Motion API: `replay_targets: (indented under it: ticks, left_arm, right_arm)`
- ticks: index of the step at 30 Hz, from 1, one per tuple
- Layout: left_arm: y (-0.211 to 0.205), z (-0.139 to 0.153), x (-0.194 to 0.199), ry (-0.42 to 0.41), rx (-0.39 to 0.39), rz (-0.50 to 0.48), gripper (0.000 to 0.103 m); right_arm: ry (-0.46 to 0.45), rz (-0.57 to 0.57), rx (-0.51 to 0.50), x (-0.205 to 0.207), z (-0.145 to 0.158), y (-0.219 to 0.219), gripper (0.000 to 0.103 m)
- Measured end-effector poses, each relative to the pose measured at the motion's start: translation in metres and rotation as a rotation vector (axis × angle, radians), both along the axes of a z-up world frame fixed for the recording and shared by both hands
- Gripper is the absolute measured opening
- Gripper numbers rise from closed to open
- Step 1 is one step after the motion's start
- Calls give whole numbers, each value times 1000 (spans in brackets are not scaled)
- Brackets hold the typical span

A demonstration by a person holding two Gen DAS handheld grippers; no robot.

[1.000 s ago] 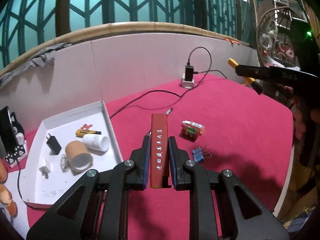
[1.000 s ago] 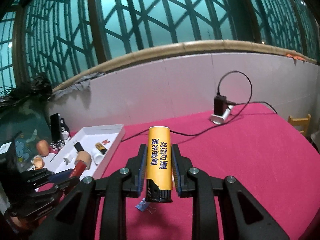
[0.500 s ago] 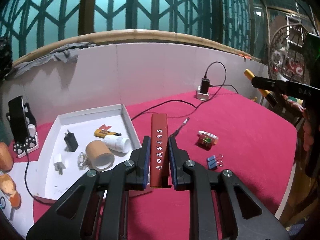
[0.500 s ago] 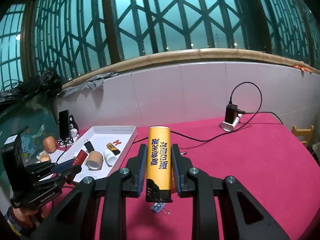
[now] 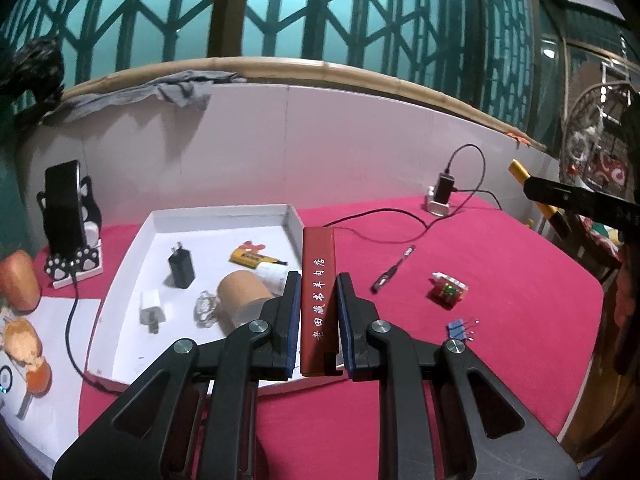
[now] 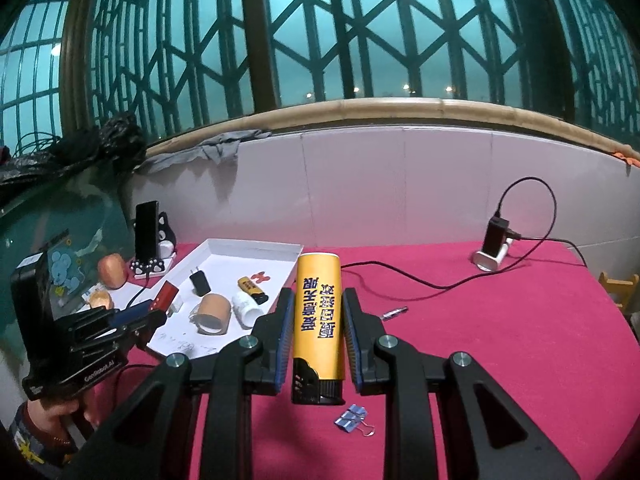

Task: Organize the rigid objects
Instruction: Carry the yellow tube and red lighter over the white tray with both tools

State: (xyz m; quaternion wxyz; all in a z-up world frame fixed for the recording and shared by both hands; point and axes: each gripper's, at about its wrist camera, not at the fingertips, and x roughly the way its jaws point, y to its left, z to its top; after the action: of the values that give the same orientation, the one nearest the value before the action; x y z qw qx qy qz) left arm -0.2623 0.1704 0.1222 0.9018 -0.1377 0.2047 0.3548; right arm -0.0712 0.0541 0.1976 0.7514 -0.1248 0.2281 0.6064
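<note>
My left gripper (image 5: 319,276) is shut on a flat dark red bar (image 5: 318,256) with white characters, held over the right rim of the white tray (image 5: 224,216). In the right wrist view that same gripper (image 6: 156,316) shows at the left with the red bar (image 6: 166,294) over the tray (image 6: 248,245). My right gripper (image 6: 317,292) is shut on a yellow lighter (image 6: 318,312) with a black base, above the red cloth just right of the tray. A cardboard roll (image 5: 240,292), black charger (image 5: 181,268), white charger (image 5: 151,310) and small yellow lighter (image 5: 250,258) lie in the tray.
Blue binder clips (image 5: 460,330), a red and green item (image 5: 448,290) and a black pen (image 5: 394,270) lie on the red cloth. A plugged-in charger (image 5: 442,196) trails a black cable. A phone on a paw stand (image 5: 66,216) and fruit (image 5: 18,280) are at the left.
Both grippers have carried their items leftward toward the tray, which now sits closer and more central in both views. Neither grip has changed.
</note>
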Motion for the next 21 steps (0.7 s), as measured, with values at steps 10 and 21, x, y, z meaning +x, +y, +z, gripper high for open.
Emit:
replay_targets:
  ticks: [10, 21]
  left_arm:
    - [20, -6, -24, -25, -31, 72, 16]
    - [37, -13, -43, -42, -63, 120, 16]
  right_arm:
    - [-19, 76, -42, -21, -4, 33, 23]
    - [-43, 173, -98, -52, -14, 70, 23]
